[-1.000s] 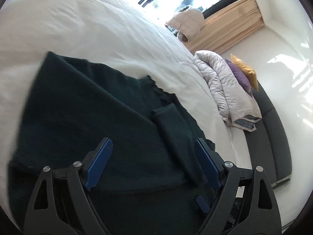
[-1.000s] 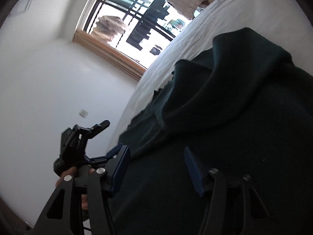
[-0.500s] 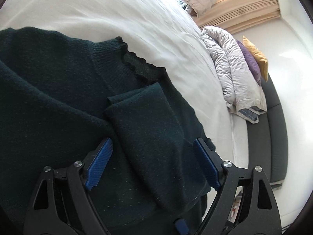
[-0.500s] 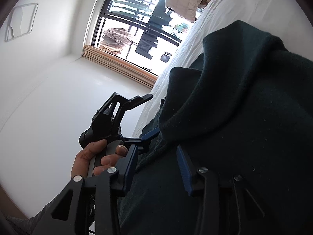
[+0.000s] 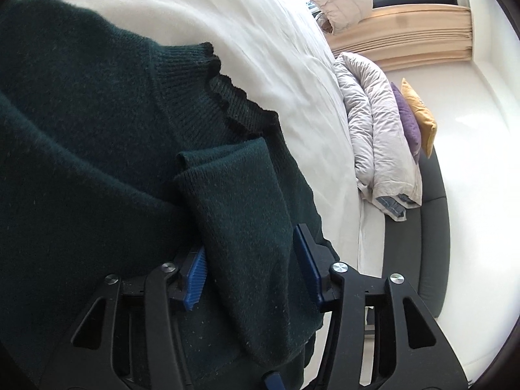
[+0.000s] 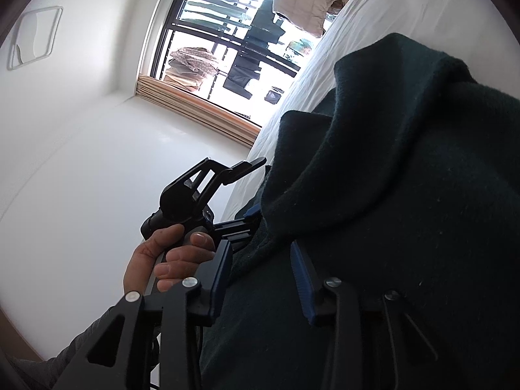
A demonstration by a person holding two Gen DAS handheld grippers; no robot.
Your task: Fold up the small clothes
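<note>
A dark green knit sweater point(image 5: 97, 149) lies on the white bed point(image 5: 266, 32), its ribbed hem toward the far side. A folded sleeve point(image 5: 240, 214) lies on top of it and runs between the blue pads of my left gripper point(image 5: 252, 265), whose jaws stand narrowed around it. In the right wrist view the sweater point(image 6: 406, 195) fills the right half. My right gripper point(image 6: 263, 276) has its jaws narrowed around the sweater's edge fold. The left gripper's body and the hand holding it point(image 6: 175, 253) show to its left.
A rolled pale duvet point(image 5: 377, 136) with purple and yellow cushions point(image 5: 419, 120) lies on a dark sofa point(image 5: 432, 227) beyond the bed. A window point(image 6: 227, 42) with beige blinds and a pale jacket point(image 5: 338, 3) stands at the far wall.
Both grippers have moved in close to the sweater and their jaws have narrowed. The left one now has the folded sleeve between its pads. The right one closes on the sweater's edge.
</note>
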